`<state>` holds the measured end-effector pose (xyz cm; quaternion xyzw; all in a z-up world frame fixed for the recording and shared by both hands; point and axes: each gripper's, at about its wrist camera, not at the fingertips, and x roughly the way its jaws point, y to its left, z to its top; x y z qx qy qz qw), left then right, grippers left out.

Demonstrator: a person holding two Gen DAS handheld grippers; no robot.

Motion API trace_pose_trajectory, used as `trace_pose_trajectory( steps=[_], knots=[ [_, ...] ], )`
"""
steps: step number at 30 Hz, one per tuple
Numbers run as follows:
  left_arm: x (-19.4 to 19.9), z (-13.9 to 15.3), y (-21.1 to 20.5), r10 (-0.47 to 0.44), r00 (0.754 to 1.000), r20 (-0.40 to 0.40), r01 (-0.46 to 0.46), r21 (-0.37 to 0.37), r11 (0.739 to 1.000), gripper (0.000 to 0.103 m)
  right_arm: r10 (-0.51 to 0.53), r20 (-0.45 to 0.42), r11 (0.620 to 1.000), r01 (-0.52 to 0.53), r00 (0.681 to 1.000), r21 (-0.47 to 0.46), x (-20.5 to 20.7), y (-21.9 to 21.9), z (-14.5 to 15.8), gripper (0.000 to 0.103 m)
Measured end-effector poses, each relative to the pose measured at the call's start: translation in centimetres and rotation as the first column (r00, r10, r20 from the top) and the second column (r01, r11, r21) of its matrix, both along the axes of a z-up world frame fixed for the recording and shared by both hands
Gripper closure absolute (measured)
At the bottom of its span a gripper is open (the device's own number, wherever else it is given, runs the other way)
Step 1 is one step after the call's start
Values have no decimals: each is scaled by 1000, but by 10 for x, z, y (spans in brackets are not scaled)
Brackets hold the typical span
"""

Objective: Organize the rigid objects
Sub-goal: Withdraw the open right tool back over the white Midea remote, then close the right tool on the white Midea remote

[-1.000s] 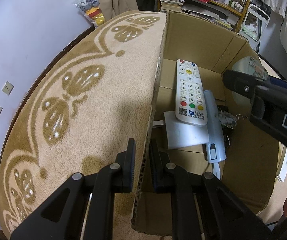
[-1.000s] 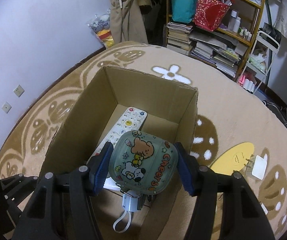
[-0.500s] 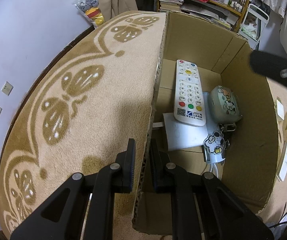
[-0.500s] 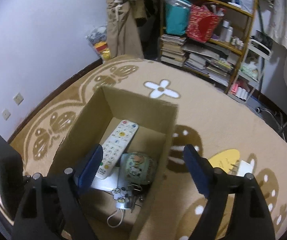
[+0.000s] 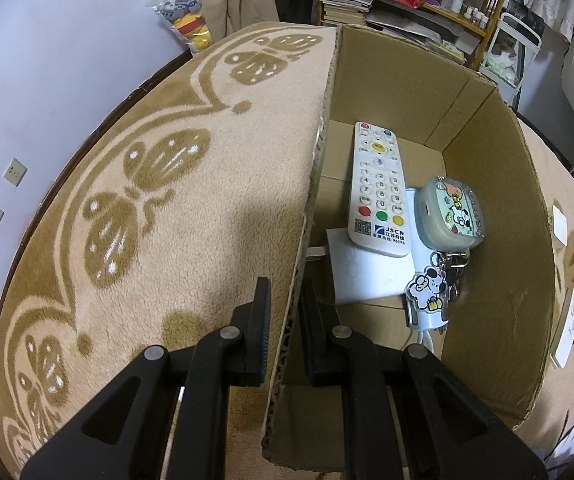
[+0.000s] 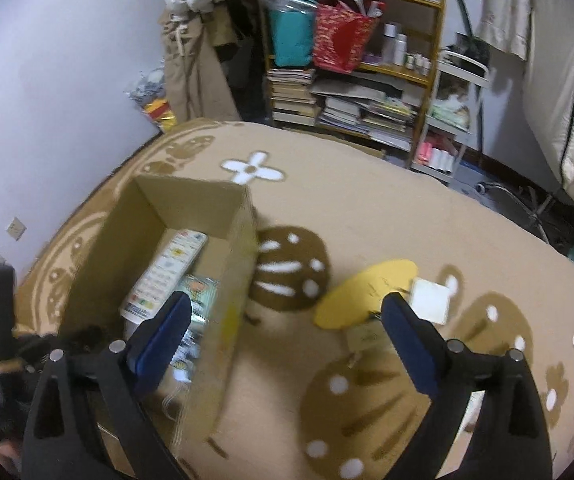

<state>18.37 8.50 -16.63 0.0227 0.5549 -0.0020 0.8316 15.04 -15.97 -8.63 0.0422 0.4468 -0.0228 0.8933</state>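
Cardboard box point(image 5: 499, 216) wall pinched by left gripper point(image 5: 285, 312), frame bottom; cartoon case point(image 5: 449, 216) inside, centre-right; right gripper point(image 6: 283, 344) wide apart, empty.

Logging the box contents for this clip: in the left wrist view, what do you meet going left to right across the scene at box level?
Butterfly-pattern carpet → cardboard box wall, clamped by the left gripper → white remote → cartoon case → box's right wall.

Your left wrist view sits close at the cardboard box point(image 5: 491, 184) wall, looking down inside. Your right view is higher, beside the box point(image 6: 191, 200), facing the shelf point(image 6: 367, 68). Both share its interior.
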Motion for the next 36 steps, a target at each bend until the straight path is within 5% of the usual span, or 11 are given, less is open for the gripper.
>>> trace_pose_trajectory(
  steps=[4,11,22,29,36],
  knots=[
    [0,0,-1,0,1000,1,0,-1,1000,90,-58,-12,997,58,998,-53,-10,-17,-12,3],
    [0,0,-1,10,1000,-1,-10,-5,1000,90,-178,-49,984,177,983,-19,-25,-61,-35,3],
    [-1,1,-4,26,1000,-3,-26,3,1000,90,-388,-243,919,393,889,-30,-55,-129,-85,3],
    [-1,1,-5,25,1000,-3,-25,9,1000,90,-430,-306,890,456,849,15,-69,-148,-100,3],
    [-1,1,-5,22,1000,1,-22,12,1000,90,-434,-359,888,459,827,-15,-68,-147,-118,27]
  ],
)
